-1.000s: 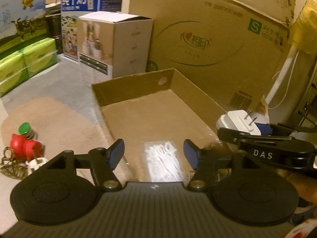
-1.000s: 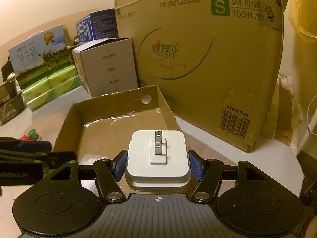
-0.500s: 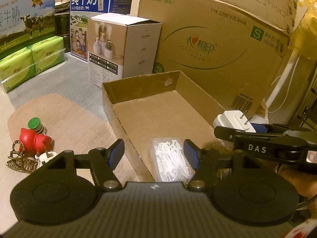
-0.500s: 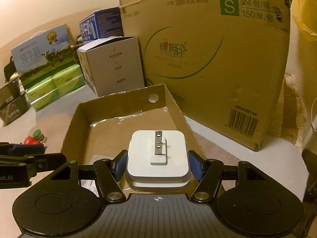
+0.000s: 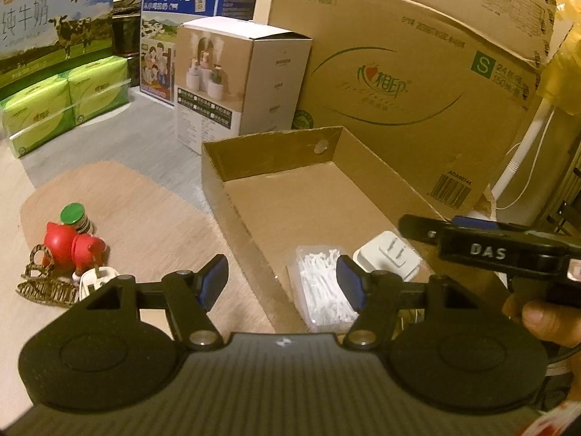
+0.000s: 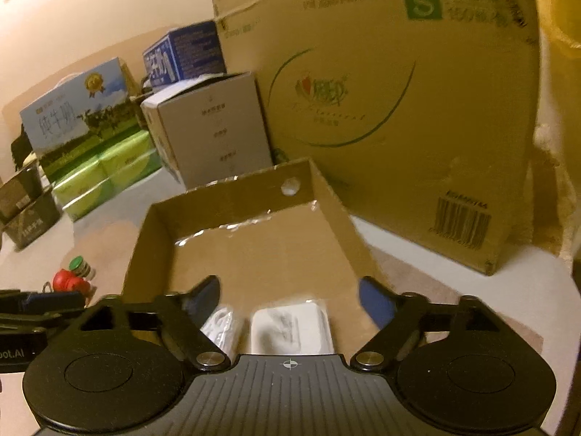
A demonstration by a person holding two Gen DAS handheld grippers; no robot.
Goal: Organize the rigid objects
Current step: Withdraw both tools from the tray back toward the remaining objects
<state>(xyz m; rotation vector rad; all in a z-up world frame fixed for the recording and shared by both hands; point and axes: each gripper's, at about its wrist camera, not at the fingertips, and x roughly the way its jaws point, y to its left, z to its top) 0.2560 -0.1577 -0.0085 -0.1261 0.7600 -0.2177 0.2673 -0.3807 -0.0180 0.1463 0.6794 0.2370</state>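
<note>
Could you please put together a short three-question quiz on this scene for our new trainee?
1. True or false: the white plug adapter lies inside the open cardboard tray.
2. What sits right beside the adapter in the tray? A) a green-capped bottle B) a clear box of white picks C) a red toy
3. Fill in: the red toy rests outside the tray on the ____ mat.

Key
1. True. It lies below the right gripper, whose jaws are opening and clear of it.
2. B, the clear box of white picks. The green-capped bottle stands by the toy.
3. Tan, the tan mat.
</note>
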